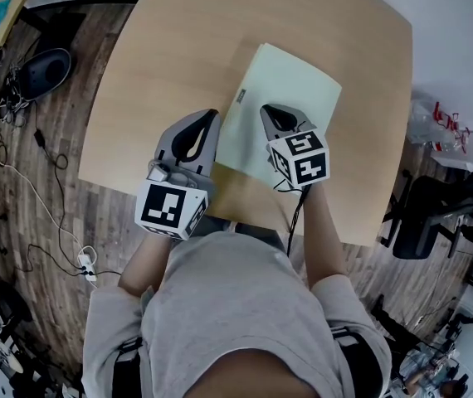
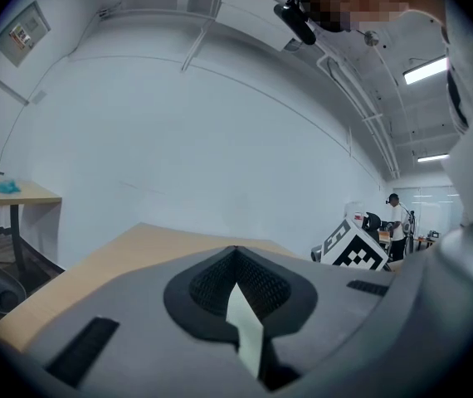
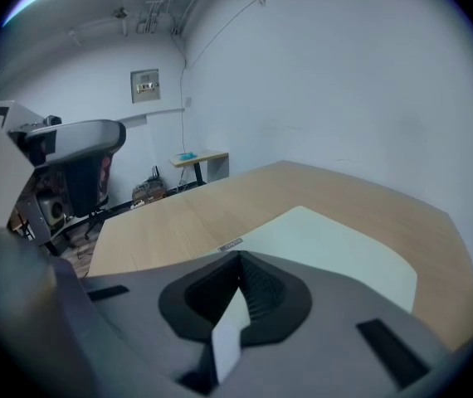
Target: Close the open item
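Pale green flat rectangular folder [image 1: 290, 89] is seen lying flat on the light wooden counter [image 1: 178, 48], long axis 7-to-1 o'clock. Right tongs [image 1: 274, 116], clenched empty, are held over its 6 o'clock edge, judged nearer. Left tongs [image 1: 206, 123], clenched empty, are just beside it at 8 o'clock.

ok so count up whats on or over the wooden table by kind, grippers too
folder: 1
grippers: 2, the left gripper and the right gripper, both with jaws together
total: 3
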{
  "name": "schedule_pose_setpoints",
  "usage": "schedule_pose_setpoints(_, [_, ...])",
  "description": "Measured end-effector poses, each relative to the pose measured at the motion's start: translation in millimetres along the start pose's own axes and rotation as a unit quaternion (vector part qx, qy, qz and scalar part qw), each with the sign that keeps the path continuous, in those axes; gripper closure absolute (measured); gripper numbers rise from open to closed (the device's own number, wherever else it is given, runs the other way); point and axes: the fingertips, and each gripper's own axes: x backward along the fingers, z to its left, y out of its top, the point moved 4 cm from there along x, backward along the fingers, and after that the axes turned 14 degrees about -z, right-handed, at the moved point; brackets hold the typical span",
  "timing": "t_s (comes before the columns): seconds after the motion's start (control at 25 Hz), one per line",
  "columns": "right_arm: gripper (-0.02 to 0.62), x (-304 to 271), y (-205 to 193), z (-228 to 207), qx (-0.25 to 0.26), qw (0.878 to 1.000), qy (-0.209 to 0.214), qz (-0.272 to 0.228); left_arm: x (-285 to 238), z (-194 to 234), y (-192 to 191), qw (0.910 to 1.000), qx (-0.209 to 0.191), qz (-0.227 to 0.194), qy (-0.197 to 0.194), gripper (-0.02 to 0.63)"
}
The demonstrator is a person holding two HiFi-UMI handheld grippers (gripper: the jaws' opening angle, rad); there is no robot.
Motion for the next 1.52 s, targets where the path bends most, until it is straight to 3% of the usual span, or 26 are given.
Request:
schedule_pose_setpoints(0.56, [0.586,104,22,-15,-0.020,0.994,-0.043,-0.099,-18,-74,8,0.9984,-0.010,-0.013,-0.055,0.597])
schedule_pose_setpoints(1.52, [0.586,272,44,-49,-0.021,0.962,-0.127,-0.239,-44,-193,27,0.9900,-0.040,-0.037,-0.130,0.597])
